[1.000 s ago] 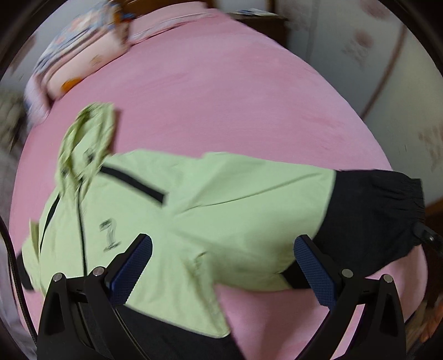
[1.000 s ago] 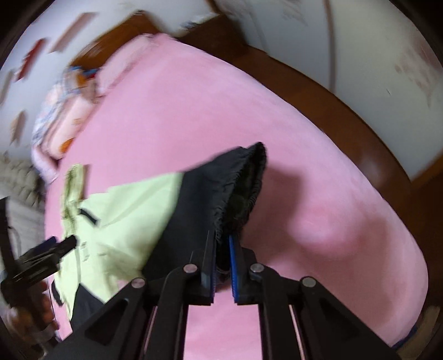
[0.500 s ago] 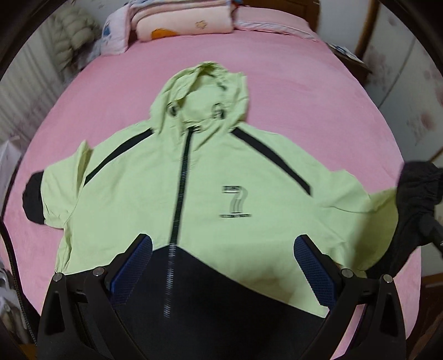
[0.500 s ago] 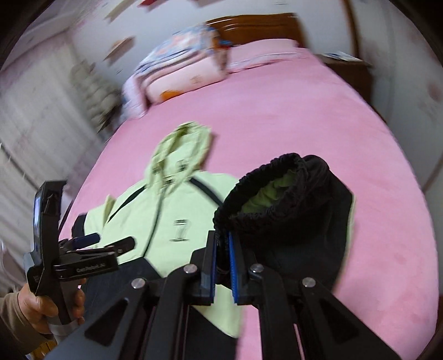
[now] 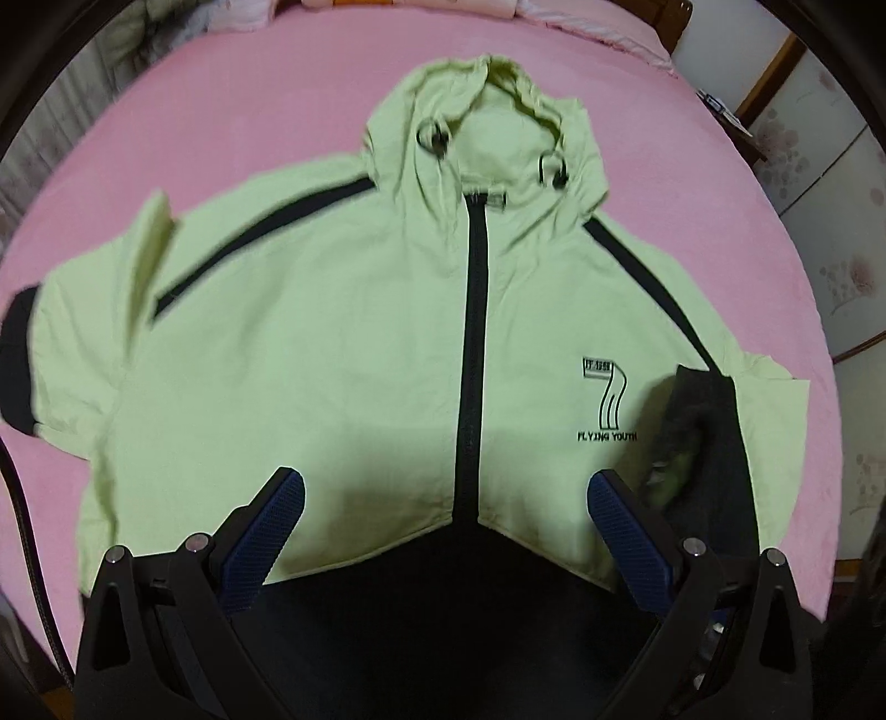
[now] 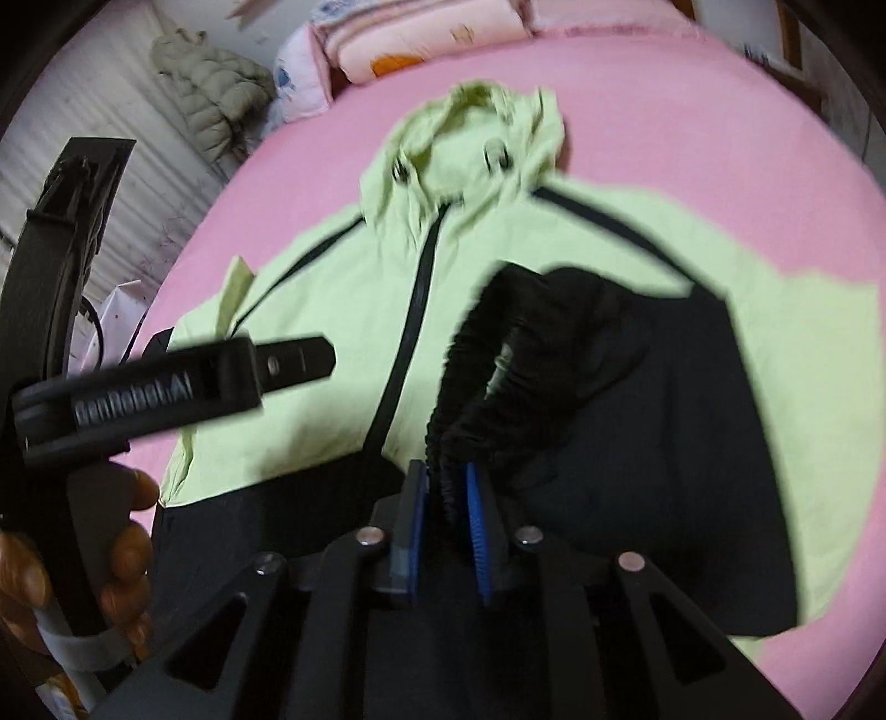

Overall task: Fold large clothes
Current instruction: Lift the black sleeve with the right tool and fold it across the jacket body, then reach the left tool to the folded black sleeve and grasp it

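A lime-green hooded jacket (image 5: 343,343) with a black zip, black hem and black cuffs lies face up on the pink bed (image 5: 266,94). My left gripper (image 5: 443,498) is open and empty, above the jacket's hem. My right gripper (image 6: 446,487) is shut on the black elastic cuff (image 6: 476,354) of the jacket's right-hand sleeve, which is folded over the jacket's front (image 6: 343,354). That sleeve shows as a dark fold (image 5: 703,421) at the right of the left wrist view. The left gripper also shows in the right wrist view (image 6: 166,382), held in a hand.
Folded pink bedding and pillows (image 6: 421,39) lie at the head of the bed. A grey padded coat (image 6: 216,94) hangs at the far left. A wardrobe with floral doors (image 5: 830,221) stands to the right of the bed.
My right gripper has carried the black cuff from out at the bed's right side inward over the jacket's front. My left gripper has swung to face the jacket squarely and moved closer.
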Available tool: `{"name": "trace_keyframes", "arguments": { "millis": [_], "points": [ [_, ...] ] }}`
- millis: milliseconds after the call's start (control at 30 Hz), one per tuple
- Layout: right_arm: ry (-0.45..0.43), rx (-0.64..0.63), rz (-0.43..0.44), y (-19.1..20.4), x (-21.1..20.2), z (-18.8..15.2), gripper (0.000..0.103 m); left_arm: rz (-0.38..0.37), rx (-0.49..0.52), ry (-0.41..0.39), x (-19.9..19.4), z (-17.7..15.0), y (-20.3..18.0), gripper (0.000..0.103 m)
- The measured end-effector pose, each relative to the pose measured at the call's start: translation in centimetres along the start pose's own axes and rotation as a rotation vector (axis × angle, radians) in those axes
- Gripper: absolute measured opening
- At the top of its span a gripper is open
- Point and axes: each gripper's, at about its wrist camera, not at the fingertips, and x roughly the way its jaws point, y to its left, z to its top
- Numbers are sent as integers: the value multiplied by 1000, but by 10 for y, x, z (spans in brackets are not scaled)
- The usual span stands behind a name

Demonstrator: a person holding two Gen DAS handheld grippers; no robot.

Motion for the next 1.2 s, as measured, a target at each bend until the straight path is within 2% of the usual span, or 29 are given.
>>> {"name": "trace_keyframes", "arguments": {
  "millis": [233,367,533,667,800,933,1100,1200],
  "points": [
    [16,81,-37,-18,4,-11,16,-136,81,74,27,0,-11,99],
    [16,115,-71,-39,-10,-18,16,-201,158,103,43,1,-30,83],
    [3,154,-112,-64,-26,-27,16,-237,241,140,72,11,-49,76],
    [-11,206,-122,-82,-36,-34,16,-260,238,188,99,20,-54,58],
    [-16,229,-132,-94,-42,-40,16,-297,196,174,112,27,-55,58],
    [-14,248,-132,-104,-44,-47,16,-309,187,159,120,26,-60,58],
    [-10,271,-132,-115,-48,-55,16,-287,214,156,126,27,-79,27],
    [-17,281,-146,-121,-55,-59,16,-246,207,154,117,28,-89,23]
  ]
}}
